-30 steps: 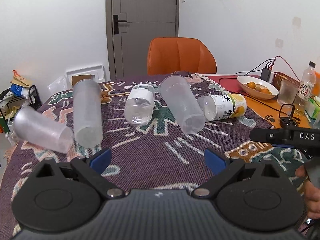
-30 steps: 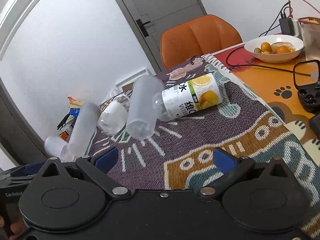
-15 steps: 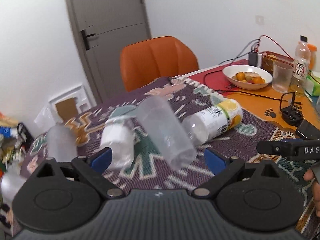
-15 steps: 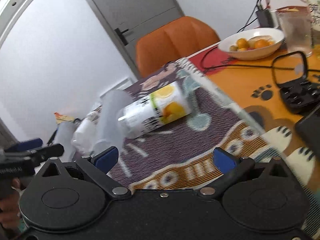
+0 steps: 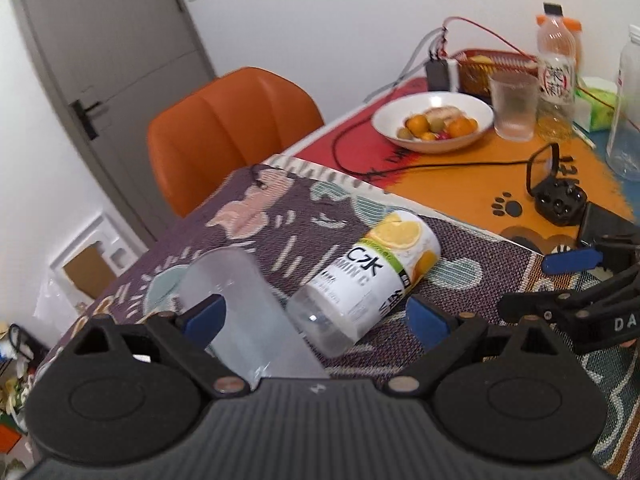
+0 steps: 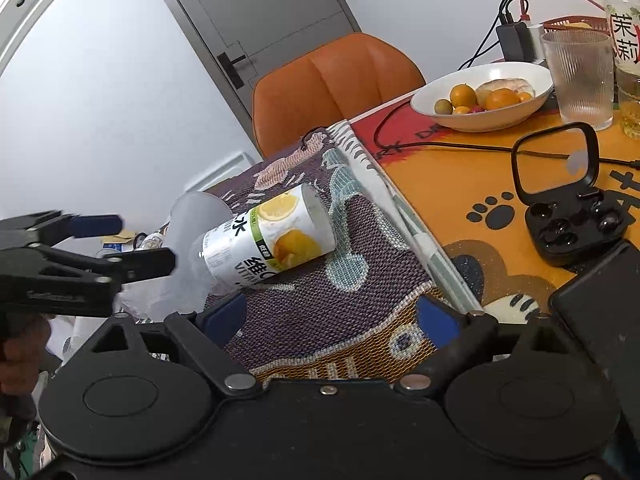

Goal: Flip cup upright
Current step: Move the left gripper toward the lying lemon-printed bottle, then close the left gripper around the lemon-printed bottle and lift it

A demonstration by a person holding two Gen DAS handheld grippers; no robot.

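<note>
A frosted clear plastic cup (image 5: 244,312) lies on its side on the purple patterned cloth (image 5: 280,220), between the open fingers of my left gripper (image 5: 316,314). A lemon-label cup (image 5: 372,276) lies on its side just right of it, touching or nearly touching. In the right wrist view the lemon-label cup (image 6: 268,240) lies ahead of my open, empty right gripper (image 6: 328,316), with the frosted cup (image 6: 188,248) behind it. The left gripper (image 6: 96,248) shows there at the left, and the right gripper (image 5: 576,280) shows at the right of the left wrist view.
An orange chair (image 5: 228,124) stands behind the table. On the orange mat sit a fruit bowl (image 5: 432,120), a ribbed glass (image 5: 514,106), bottles (image 5: 556,64), a black cable (image 5: 440,166), an open earbud case (image 6: 568,200) and a dark phone (image 6: 600,312).
Both grippers have swung right and moved closer to the cups. The left gripper now straddles the frosted cup; the other lying cups on the left have left its view.
</note>
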